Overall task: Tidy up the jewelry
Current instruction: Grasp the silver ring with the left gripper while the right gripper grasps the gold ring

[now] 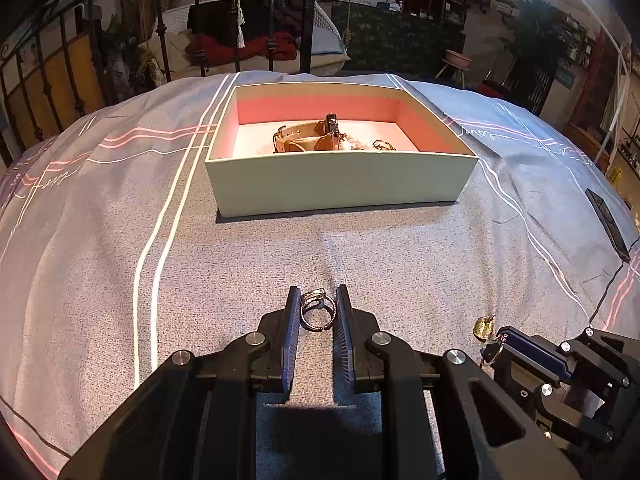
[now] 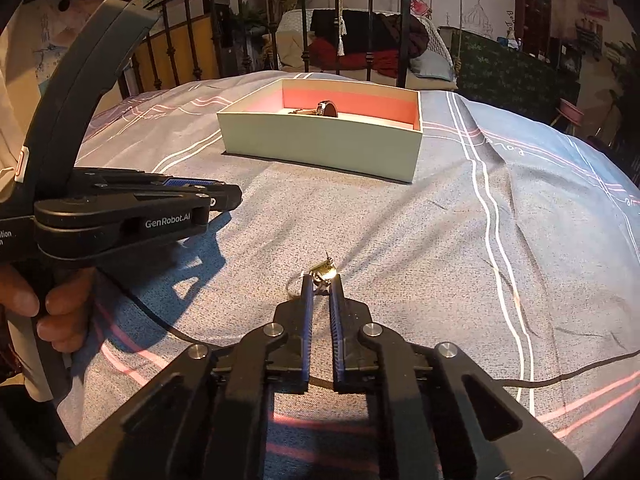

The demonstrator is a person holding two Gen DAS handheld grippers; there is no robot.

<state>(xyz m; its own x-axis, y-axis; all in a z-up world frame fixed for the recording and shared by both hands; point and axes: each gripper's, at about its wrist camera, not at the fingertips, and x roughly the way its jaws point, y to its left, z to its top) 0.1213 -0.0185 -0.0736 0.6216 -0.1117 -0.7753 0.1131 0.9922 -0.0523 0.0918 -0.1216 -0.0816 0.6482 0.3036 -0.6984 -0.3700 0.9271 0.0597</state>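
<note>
My left gripper (image 1: 318,294) is shut on a silver ring (image 1: 317,309), held between its blue pads just above the bedspread. My right gripper (image 2: 321,279) is shut on a gold earring (image 2: 325,271) at its fingertips; the earring also shows in the left wrist view (image 1: 483,327) by the right gripper (image 1: 498,344). An open box (image 1: 340,184) with pink inner walls lies ahead on the bed. It holds a tan-strapped watch (image 1: 308,136) and small jewelry pieces (image 1: 382,145). The box also shows in the right wrist view (image 2: 320,148), with my left gripper (image 2: 224,196) at the left.
A grey bedspread (image 1: 100,240) with white and pink stripes covers the bed. A dark phone (image 1: 608,222) with a cable lies at the right edge. A black iron bed frame (image 1: 308,16) stands behind the box. A hand (image 2: 52,304) holds the left gripper's handle.
</note>
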